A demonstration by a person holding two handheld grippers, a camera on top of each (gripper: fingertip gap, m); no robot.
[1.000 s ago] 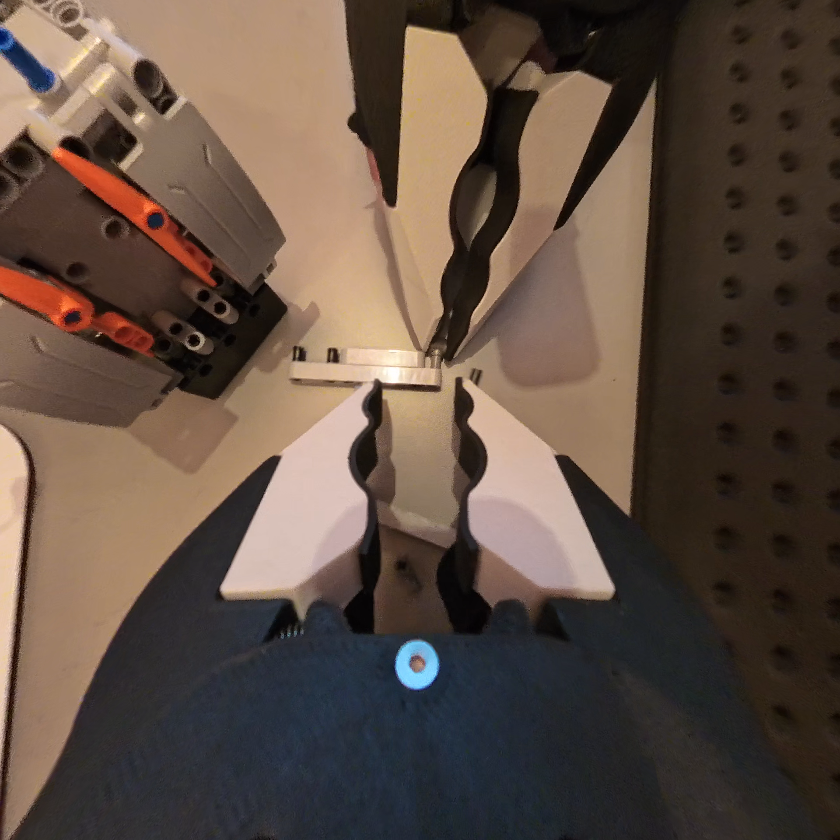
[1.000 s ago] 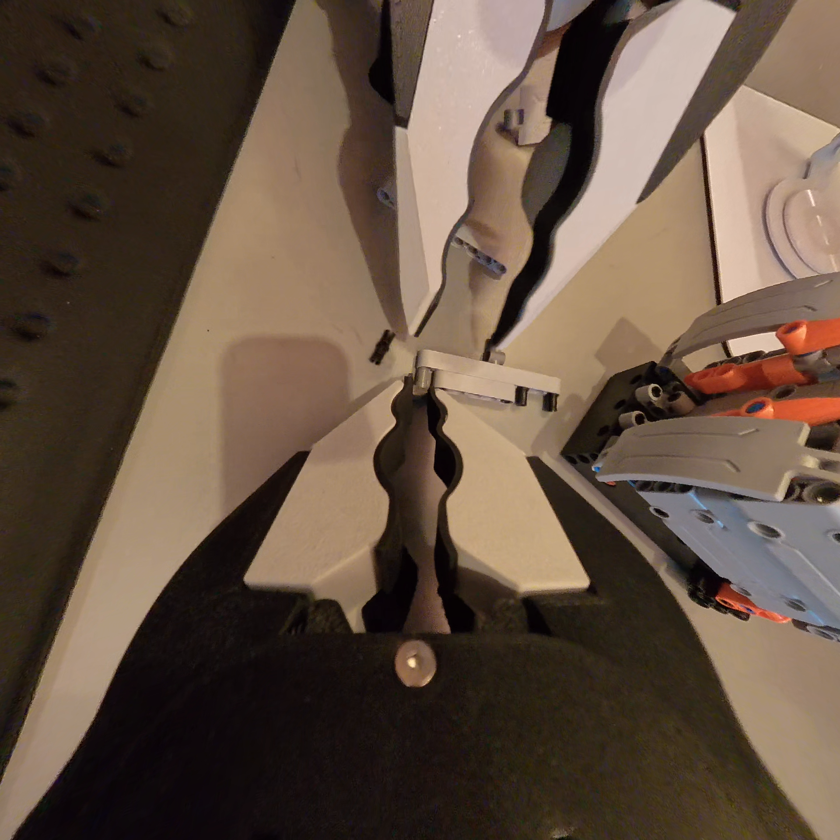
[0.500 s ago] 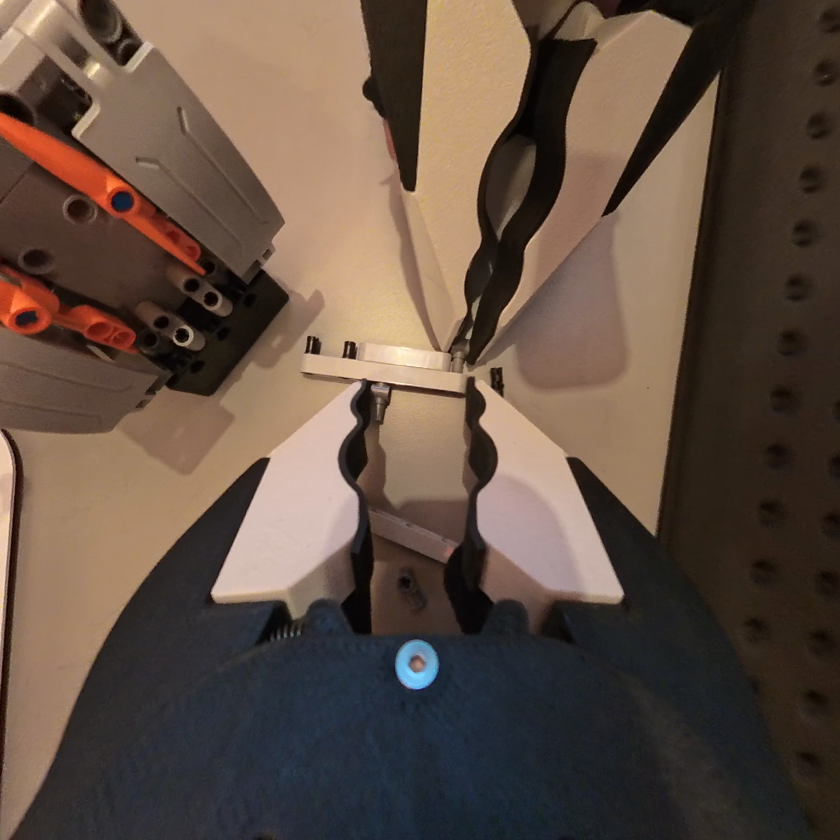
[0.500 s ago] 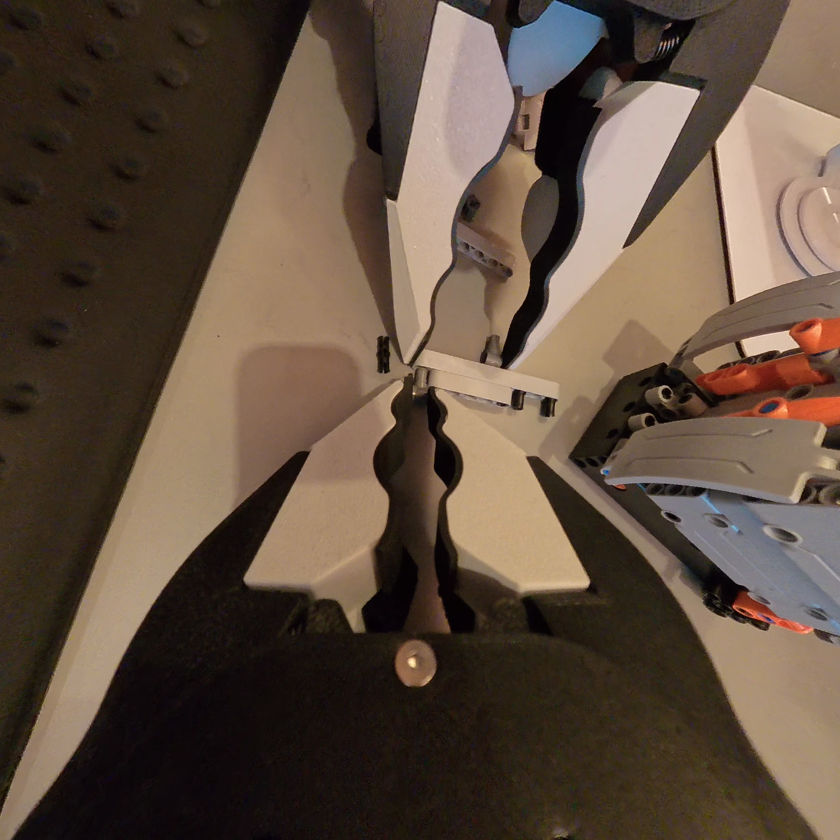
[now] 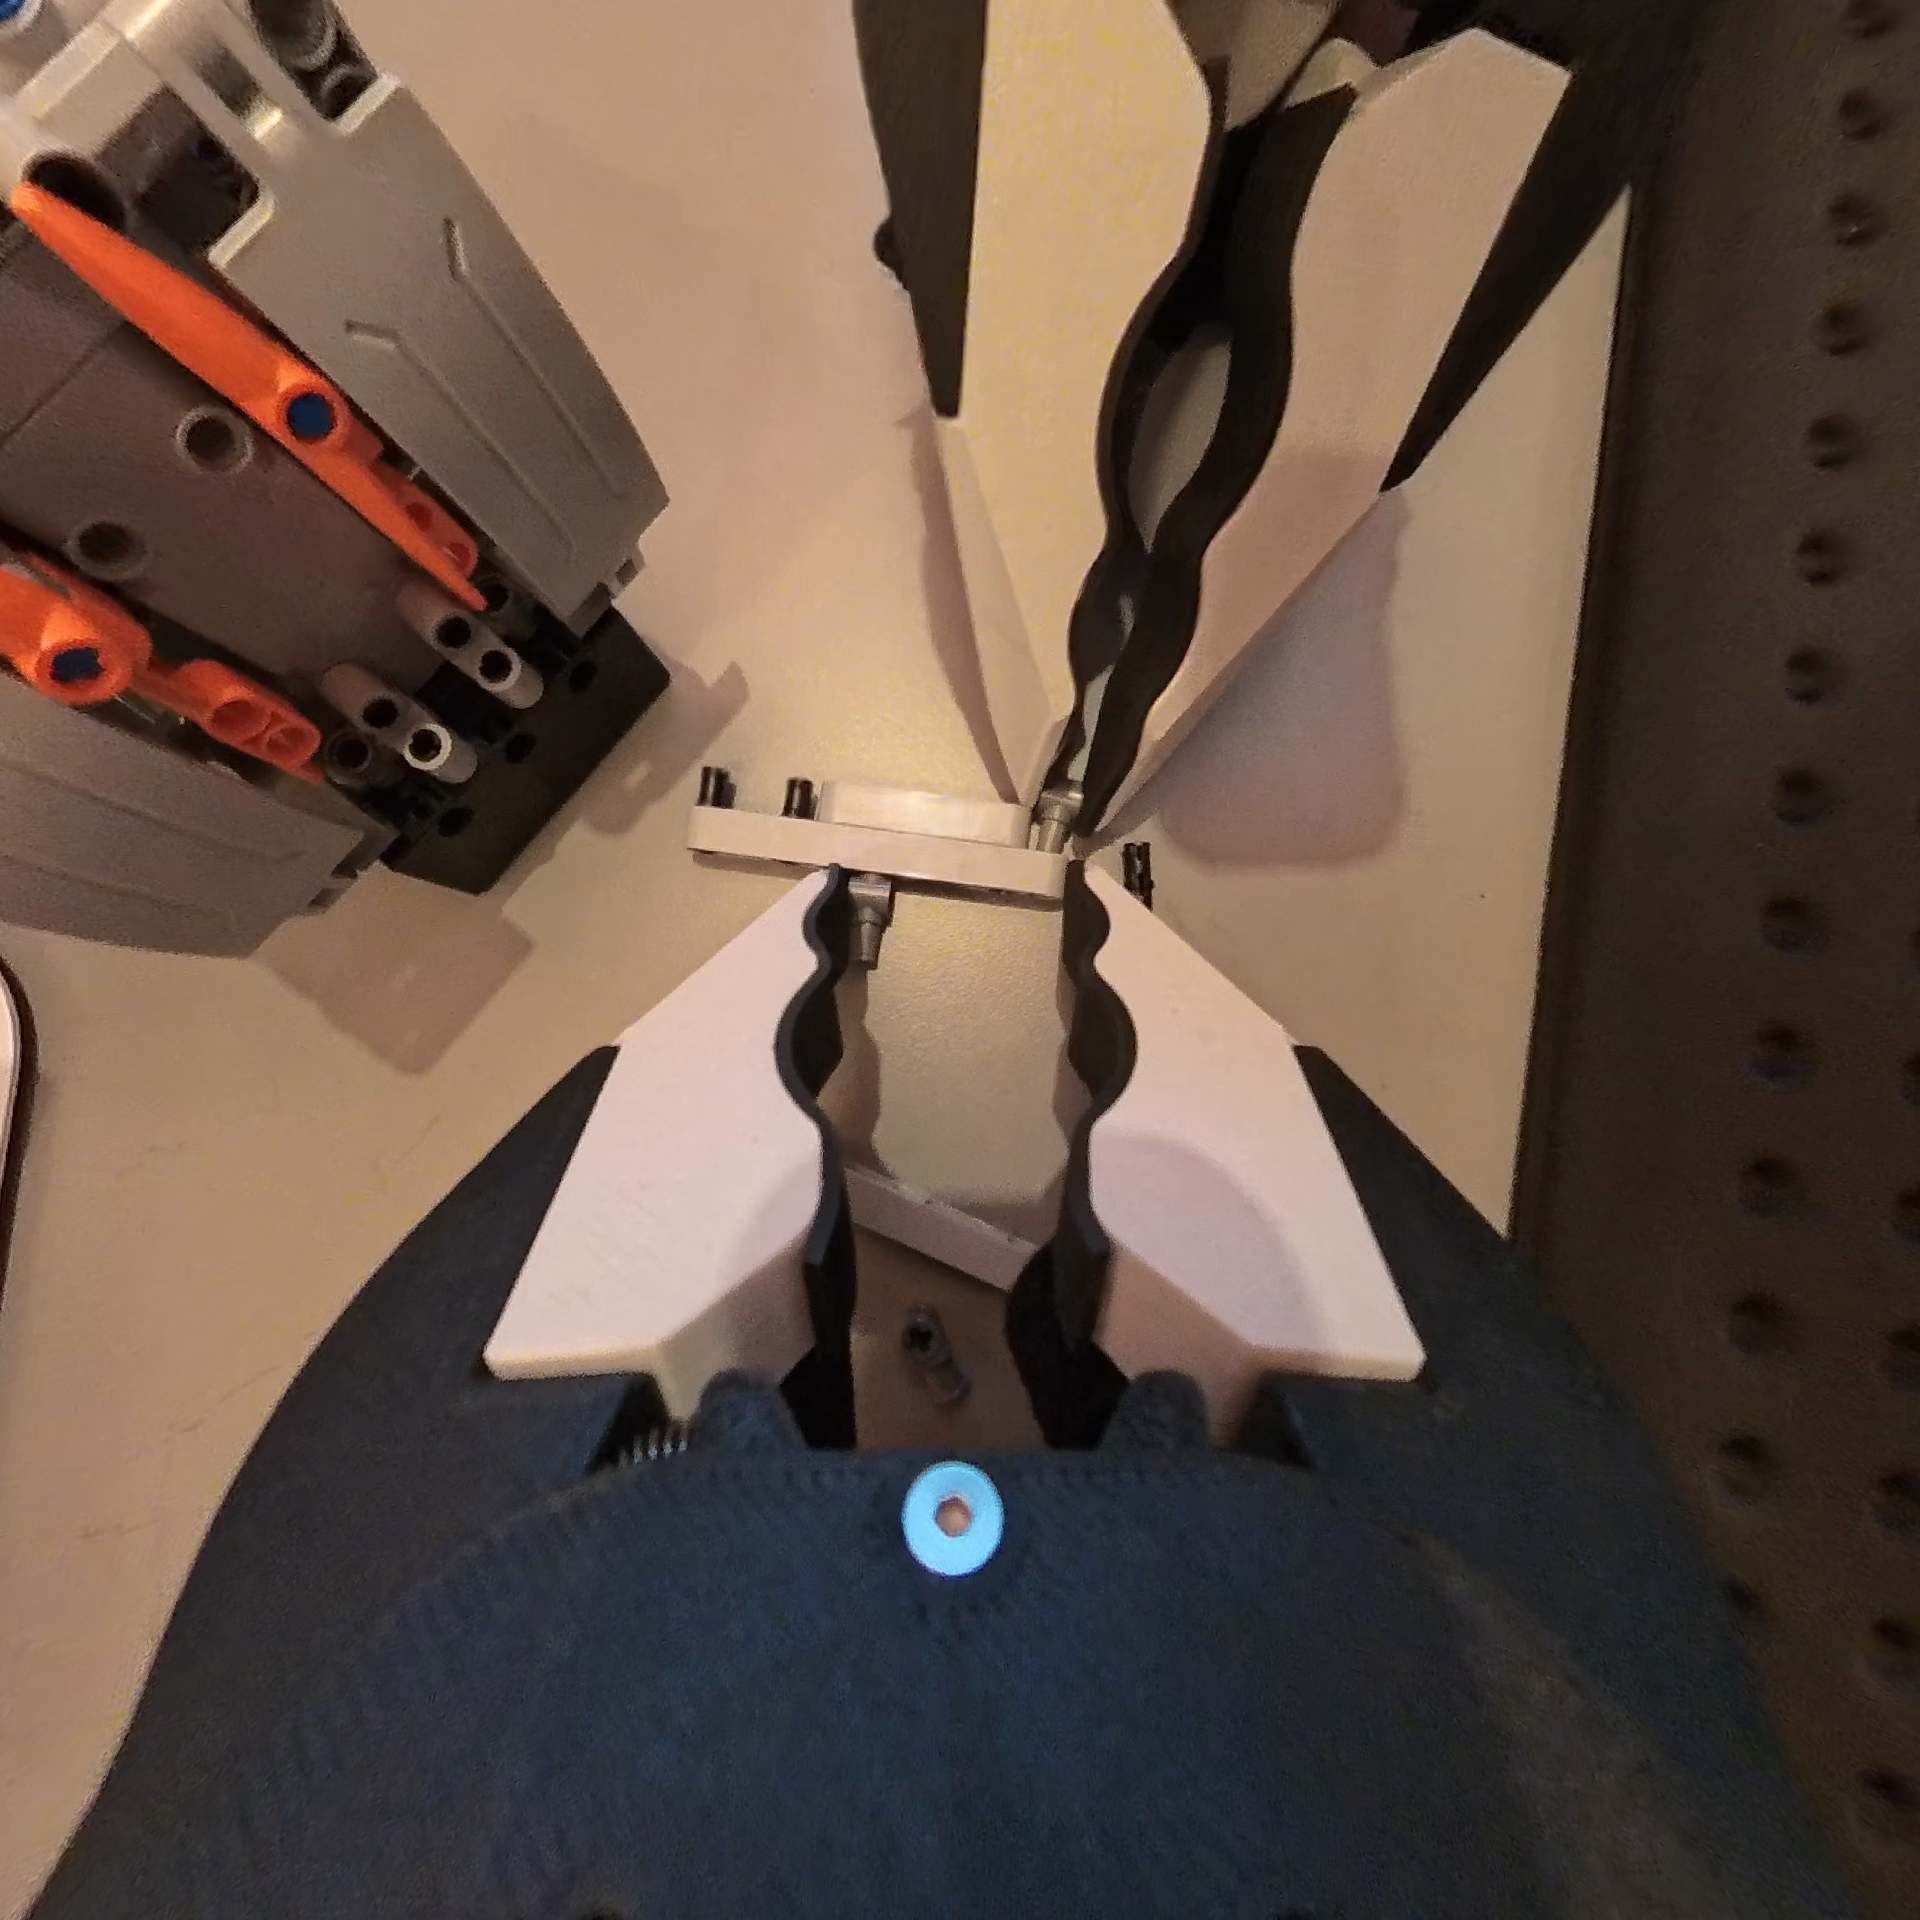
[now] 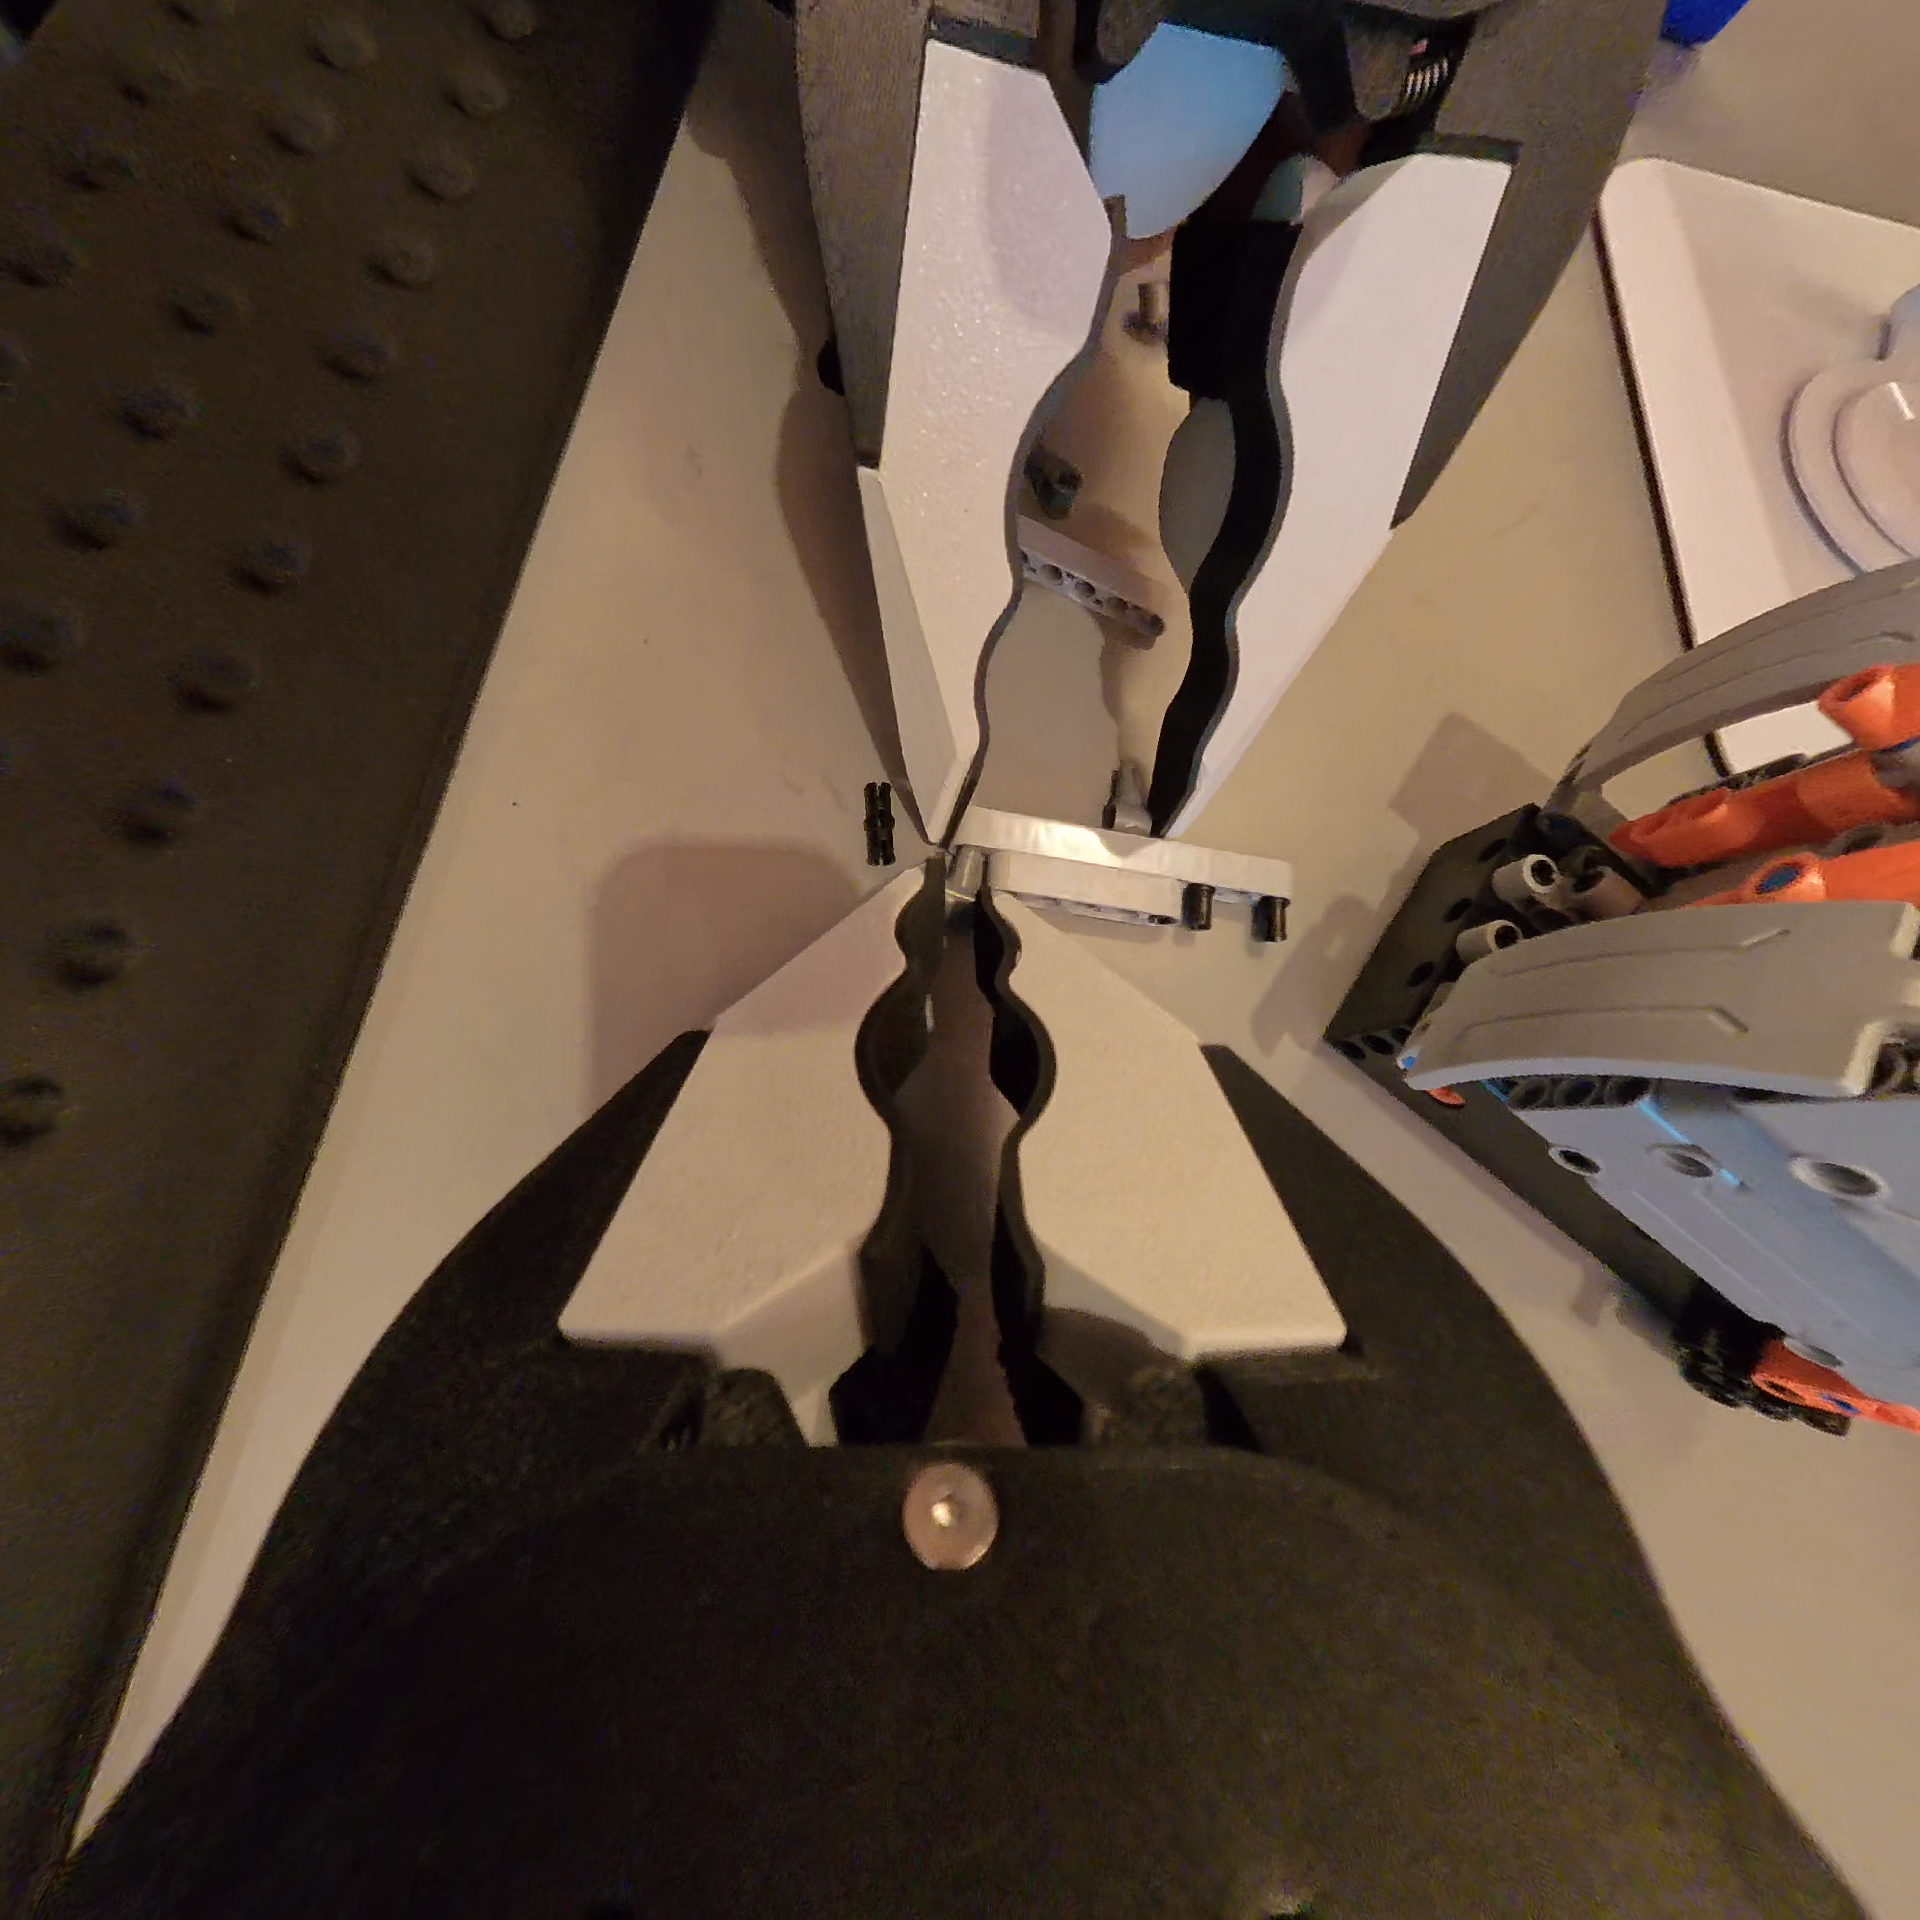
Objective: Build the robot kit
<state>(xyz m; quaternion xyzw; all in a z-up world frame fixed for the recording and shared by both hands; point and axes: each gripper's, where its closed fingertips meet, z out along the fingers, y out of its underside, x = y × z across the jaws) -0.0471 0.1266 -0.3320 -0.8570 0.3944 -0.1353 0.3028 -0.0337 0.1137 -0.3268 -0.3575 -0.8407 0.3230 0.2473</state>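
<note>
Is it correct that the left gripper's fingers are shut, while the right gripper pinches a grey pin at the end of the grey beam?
No. The left wrist view shows the left gripper with fingers open. The right gripper does pinch the grey pin on the grey beam.

A pale table under warm light

I saw a smooth cream table top that filled most of both views, and the light on it was warm and a bit yellow. Soft dark shadows lay on it here and there. Along one side of the table ran a dark board full of little round holes in neat rows. In the right wrist view the same dark board sat on the other side, and its dots looked like small bumps. A white flat board with a thin dark edge lay on the table far off. I could not see any wall, floor or window.
</note>
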